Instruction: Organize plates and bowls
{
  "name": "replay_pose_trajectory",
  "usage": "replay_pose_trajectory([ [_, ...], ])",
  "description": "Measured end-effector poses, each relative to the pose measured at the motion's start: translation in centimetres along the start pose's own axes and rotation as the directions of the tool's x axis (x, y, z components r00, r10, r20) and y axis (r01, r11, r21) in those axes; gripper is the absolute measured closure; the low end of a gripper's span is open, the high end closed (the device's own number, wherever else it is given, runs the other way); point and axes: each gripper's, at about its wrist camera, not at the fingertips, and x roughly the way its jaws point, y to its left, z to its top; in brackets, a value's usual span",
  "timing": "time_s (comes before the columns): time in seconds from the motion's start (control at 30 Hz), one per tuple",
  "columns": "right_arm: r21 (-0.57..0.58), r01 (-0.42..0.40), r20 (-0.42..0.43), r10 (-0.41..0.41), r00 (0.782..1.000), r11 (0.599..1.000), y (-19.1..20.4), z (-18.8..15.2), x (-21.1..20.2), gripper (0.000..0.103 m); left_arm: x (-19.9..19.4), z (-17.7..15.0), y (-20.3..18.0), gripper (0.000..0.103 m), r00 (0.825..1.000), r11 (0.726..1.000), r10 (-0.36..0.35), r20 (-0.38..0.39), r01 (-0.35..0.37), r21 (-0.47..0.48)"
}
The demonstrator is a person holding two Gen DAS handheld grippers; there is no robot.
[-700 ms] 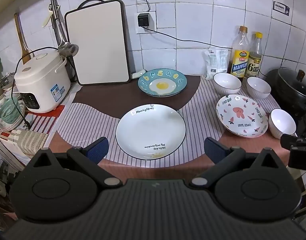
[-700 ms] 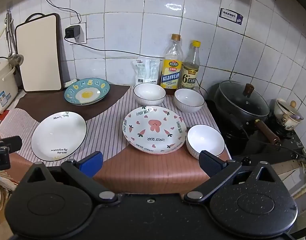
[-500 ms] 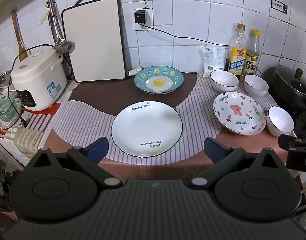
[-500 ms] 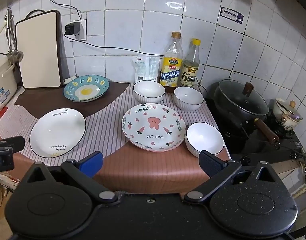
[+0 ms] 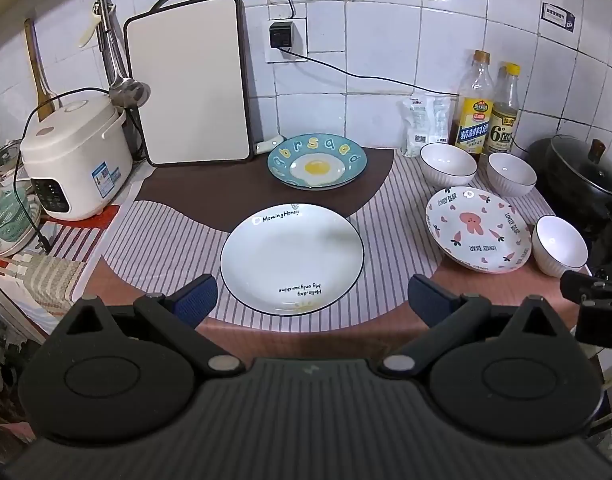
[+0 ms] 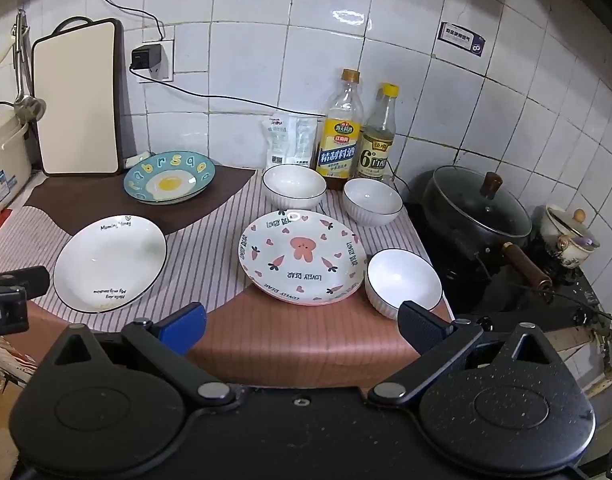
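at the far left a rice cooker (image 5: 76, 156) was seen on the desk (image 5: 346, 328), with a cutting board (image 5: 190, 80) leaned against the tiles just beside it. the left tongs (image 5: 310, 298) were held wide apart and empty, short of the near edge of the white plate (image 5: 292, 258), which lay flat on the striped mat. behind it, well apart, the blue egg plate (image 5: 317, 162) was set on the dark mat. further right, the pink rabbit plate (image 6: 302, 256) was found between two white bowls at the back (image 6: 294, 186) (image 6: 372, 200) and a third white bowl (image 6: 404, 282) just beside its right rim; whether they touched could not be told. the right tongs (image 6: 302, 326) were likewise spread open with nothing between them, near the front edge of that plate. all six pieces were judged to be glazed ceramic: stiff, fairly heavy, slippery and easily chipped. a plate would best be pinched at its raised rim, one pad above and one beneath, and a bowl taken over its wall at the lip. two bottles (image 6: 358, 132) and a black pot (image 6: 476, 208) stood at the right.
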Motion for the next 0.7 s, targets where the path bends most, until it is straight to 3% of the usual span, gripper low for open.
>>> replay_pose_trajectory([
  [0.7, 0.006, 0.013, -0.014, -0.013, 1.000, 1.000, -0.2, -0.3, 0.2, 0.000, -0.4, -1.3, -0.3, 0.000, 0.998, 1.000, -0.017, 0.058, 0.016, 0.002],
])
